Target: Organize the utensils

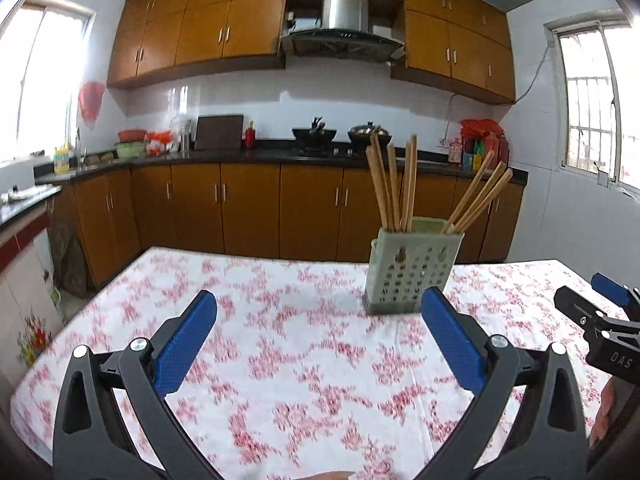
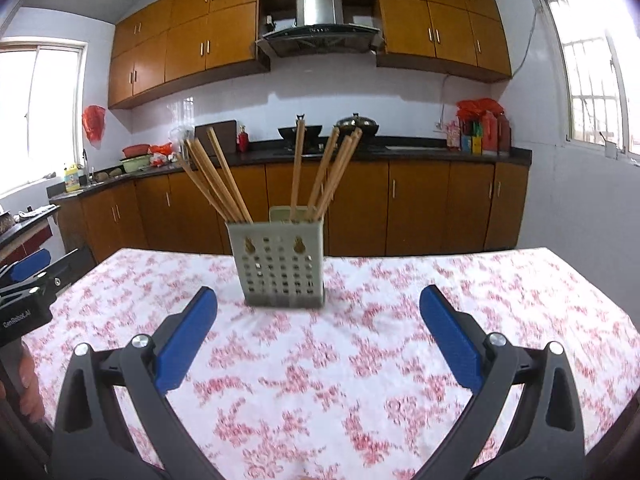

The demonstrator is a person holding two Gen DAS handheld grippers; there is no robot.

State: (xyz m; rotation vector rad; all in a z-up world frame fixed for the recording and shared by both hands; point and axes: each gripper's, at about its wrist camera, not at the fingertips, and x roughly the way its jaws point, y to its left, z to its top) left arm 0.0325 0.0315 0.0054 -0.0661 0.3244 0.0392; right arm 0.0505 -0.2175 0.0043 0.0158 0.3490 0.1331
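Note:
A pale green perforated utensil holder stands upright on the table with the pink floral cloth. Several wooden chopsticks stick out of it, fanned to both sides. My left gripper is open wide above the cloth, short of the holder and to its left, nothing between its blue pads. My right gripper is open wide too, empty, with the holder just beyond the gap between its fingers. The right gripper also shows at the right edge of the left wrist view.
Beyond the table runs a dark kitchen counter with wooden cabinets, a stove with a wok and a lidded pan, a cutting board and bottles. Windows sit on both side walls. The left gripper's body is at the left edge.

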